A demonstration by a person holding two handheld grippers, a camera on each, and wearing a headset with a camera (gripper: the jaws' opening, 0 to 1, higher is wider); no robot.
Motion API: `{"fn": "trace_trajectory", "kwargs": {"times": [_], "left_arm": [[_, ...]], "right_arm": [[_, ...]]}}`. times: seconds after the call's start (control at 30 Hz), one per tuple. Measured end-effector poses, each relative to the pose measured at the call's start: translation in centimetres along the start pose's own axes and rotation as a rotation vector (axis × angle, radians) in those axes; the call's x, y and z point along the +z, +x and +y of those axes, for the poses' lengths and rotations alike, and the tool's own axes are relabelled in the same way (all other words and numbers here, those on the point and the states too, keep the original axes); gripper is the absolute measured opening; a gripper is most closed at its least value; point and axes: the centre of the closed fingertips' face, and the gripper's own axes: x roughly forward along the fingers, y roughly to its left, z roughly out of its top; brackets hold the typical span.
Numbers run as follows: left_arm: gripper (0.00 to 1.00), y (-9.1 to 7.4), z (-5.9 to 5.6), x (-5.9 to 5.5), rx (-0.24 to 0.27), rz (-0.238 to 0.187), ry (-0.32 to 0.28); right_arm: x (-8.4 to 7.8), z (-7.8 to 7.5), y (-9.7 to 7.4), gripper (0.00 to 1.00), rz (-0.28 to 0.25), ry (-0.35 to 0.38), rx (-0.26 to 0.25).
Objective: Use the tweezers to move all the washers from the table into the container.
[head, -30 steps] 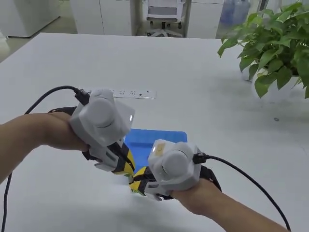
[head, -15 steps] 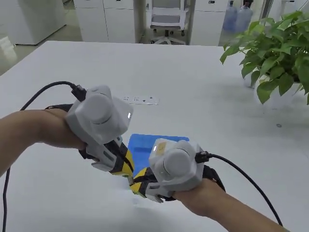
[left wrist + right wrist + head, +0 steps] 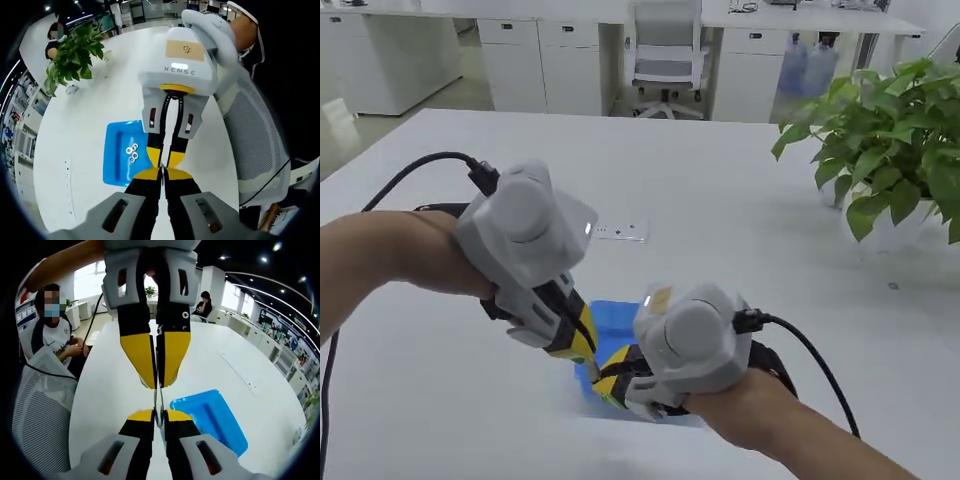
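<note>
The left gripper (image 3: 157,377) and the right gripper (image 3: 159,416) meet tip to tip above the near edge of the blue container (image 3: 115,165). Both are clenched, and the thin tweezers (image 3: 158,402) appear to be pinched by the 2 pairs of jaws, so I judge the step in hand is to settle the grasp of the tool, with 3 washers (image 3: 132,152) already in the container toward the near edge of the desk (image 3: 720,220). The long axis of the tweezers runs along the line from 1 gripper to the other, but I cannot tell which end is the tip; next, 1 gripper should let go and the other should point the tip down.
</note>
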Motion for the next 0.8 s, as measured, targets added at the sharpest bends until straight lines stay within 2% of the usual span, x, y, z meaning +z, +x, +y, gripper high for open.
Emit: {"fn": "trace_trajectory", "kwargs": {"times": [0.17, 0.4, 0.8], "left_arm": [[0.06, -0.3, 0.6, 0.3, 0.01, 0.002, 0.012], [0.06, -0.5, 2.1, 0.9, 0.026, 0.005, 0.037], [0.06, 0.4, 5.0, 1.4, 0.056, -0.007, 0.068]], "right_arm": [[0.4, -0.7, -0.2, 0.08, -0.006, -0.001, -0.014], [0.6, -2.4, -0.7, 0.08, -0.015, -0.005, -0.046], [-0.3, -5.6, -0.9, 0.08, -0.012, -0.02, -0.081]]}}
